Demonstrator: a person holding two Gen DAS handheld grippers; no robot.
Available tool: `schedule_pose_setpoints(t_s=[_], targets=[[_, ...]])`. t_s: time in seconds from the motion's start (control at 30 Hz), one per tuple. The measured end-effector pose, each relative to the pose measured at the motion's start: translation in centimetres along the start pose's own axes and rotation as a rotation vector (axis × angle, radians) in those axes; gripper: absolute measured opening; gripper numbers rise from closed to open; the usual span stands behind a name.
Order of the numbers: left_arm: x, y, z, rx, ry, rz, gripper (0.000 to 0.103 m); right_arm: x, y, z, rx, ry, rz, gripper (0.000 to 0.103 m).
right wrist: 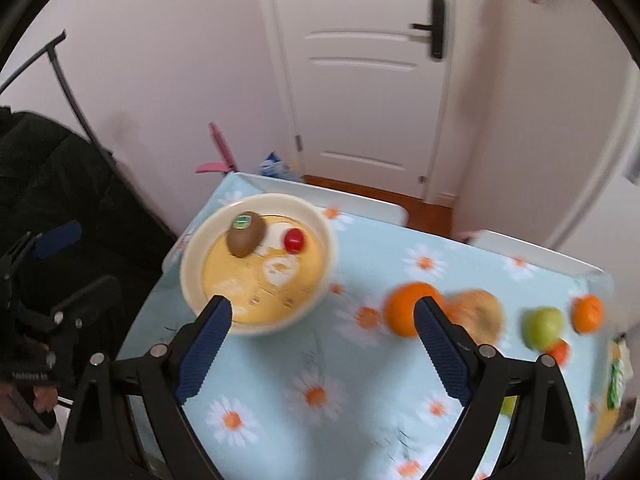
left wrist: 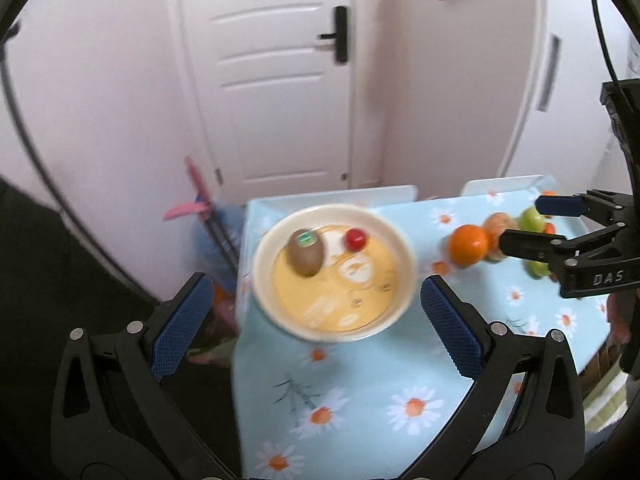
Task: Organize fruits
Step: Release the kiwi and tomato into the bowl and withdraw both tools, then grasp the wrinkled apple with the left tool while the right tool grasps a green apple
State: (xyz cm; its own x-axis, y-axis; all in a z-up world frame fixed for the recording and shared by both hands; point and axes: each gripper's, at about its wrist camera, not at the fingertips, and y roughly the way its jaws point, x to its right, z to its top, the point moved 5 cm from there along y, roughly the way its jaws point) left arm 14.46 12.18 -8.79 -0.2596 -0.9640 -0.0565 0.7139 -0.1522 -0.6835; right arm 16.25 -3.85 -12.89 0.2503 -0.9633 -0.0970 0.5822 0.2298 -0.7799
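A cream bowl (left wrist: 404,252) (right wrist: 192,252) with a yellow inside stands at the table's far left corner. It holds a brown kiwi (left wrist: 306,256) (right wrist: 245,239) and a small red tomato (left wrist: 355,239) (right wrist: 294,240). An orange (left wrist: 468,242) (right wrist: 402,308), a tan round fruit (left wrist: 496,224) (right wrist: 478,312), a green apple (left wrist: 532,220) (right wrist: 542,326) and small oranges (right wrist: 586,312) lie to the right. My left gripper (left wrist: 316,304) is open and empty above the bowl's near side. My right gripper (right wrist: 322,320) (left wrist: 520,220) is open and empty above the table, its right finger in front of the orange.
The table (left wrist: 360,400) (right wrist: 340,380) has a light blue daisy cloth; its left edge drops off beside the bowl. A white door (left wrist: 276,80) and pink walls stand behind. A pink mop (left wrist: 196,200) leans at the left. A dark chair (right wrist: 60,200) is at far left.
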Motion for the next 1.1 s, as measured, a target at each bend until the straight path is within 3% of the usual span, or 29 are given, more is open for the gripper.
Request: schedule_pose_setpoints(t_s=[0.3, 0.67, 1.1], targets=[[7.9, 1.0, 2.3, 0.03, 0.111, -0.123, 0.103, 8.5, -5.2, -3.0, 0.025, 0.121, -0.146, 0.091], [17.5, 5.2, 4.6, 0.006, 0.3, -0.211, 0.103, 15.8, -4.1, -7.2, -0.05, 0.053, -0.081, 0.091], [25.1, 13.7, 2.3, -0.109, 0.576, -0.283, 0.103, 18.6, -0.3, -10.5, -0.076, -0.046, -0.02, 0.091]])
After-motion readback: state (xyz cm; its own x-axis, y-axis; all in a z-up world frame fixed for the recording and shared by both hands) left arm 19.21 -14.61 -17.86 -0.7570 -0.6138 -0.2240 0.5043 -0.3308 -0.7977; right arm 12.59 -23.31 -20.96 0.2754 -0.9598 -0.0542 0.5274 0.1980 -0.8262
